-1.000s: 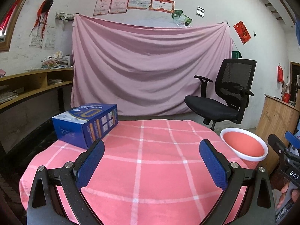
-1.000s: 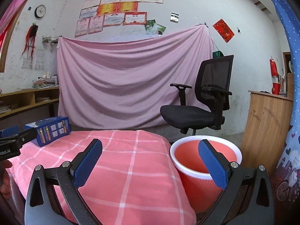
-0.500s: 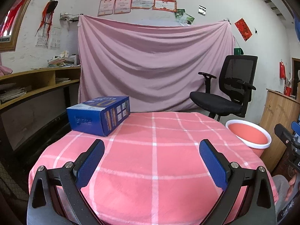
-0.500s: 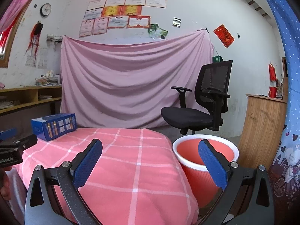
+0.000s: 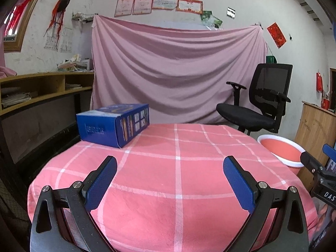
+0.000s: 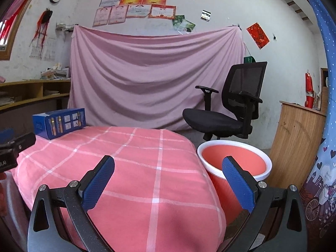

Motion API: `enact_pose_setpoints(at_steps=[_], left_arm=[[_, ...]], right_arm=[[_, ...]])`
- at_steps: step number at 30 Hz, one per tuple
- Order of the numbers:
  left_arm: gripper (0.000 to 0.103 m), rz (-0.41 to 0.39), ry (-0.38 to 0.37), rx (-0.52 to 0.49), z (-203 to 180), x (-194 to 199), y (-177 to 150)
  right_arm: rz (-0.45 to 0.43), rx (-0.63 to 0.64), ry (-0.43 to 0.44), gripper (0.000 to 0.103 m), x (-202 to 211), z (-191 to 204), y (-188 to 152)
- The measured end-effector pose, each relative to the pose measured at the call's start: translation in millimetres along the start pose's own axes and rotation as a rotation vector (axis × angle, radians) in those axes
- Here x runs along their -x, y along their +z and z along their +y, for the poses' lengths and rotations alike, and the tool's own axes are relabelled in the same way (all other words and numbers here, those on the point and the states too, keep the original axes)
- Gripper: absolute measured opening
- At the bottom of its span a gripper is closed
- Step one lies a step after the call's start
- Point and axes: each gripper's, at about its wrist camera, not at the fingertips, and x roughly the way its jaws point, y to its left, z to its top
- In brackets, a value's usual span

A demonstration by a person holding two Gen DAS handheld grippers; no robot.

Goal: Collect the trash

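Meanwhile, since a second ago the left wrist view sits lower, so the blue box (image 5: pixel 113 124) stands higher in the frame at left of centre, and the bin (image 5: pixel 281 150) has slid further right. One box lies on the bench (image 5: pixel 176 168), one red bin (image 6: pixel 233 159) stands beside it at lower right, and one office chair (image 6: pixel 229 109) behind. Both the left gripper (image 5: pixel 170 176) and the right gripper (image 6: pixel 168 176) stay spread wide, holding nothing.
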Motion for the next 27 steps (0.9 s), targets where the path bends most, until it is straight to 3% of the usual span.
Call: enact_pose_setpoints(at_steps=[27], left_arm=[[0.099,0.016,-0.026,-0.017,-0.4,-3.4,-4.8]], right_arm=[[0.016,-0.006,-0.004,0.103,-3.9,-4.1,-0.6]])
